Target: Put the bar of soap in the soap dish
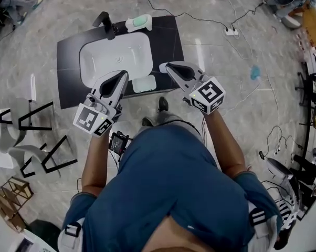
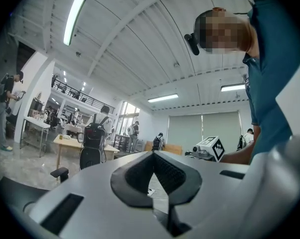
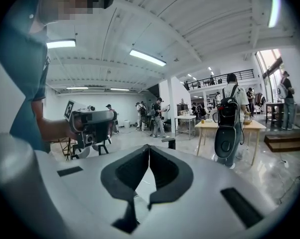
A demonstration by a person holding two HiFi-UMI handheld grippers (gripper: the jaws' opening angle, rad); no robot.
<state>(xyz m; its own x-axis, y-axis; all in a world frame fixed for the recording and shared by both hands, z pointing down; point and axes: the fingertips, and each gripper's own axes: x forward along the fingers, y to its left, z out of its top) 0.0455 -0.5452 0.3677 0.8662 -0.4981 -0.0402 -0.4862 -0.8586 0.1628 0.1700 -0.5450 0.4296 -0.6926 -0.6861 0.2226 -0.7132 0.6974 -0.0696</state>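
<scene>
Dark table [image 1: 168, 41] w/ white sink [image 1: 113, 56] set in it, faucet [image 1: 105, 22] at the back. Both tools are held low over the front edge, prob. poised to reach. Left hand-held gripper [image 1: 122, 75]: jaws pressed together, nothing between. Right hand-held gripper [image 1: 166, 67]: same, tips meeting, empty. Green bar of soap [image 1: 138, 22], as I read it, lies on a white piece by the faucet. The pale-green soap dish [image 1: 144, 83] sits between the two tips, handy. Which is which isn't certain.
</scene>
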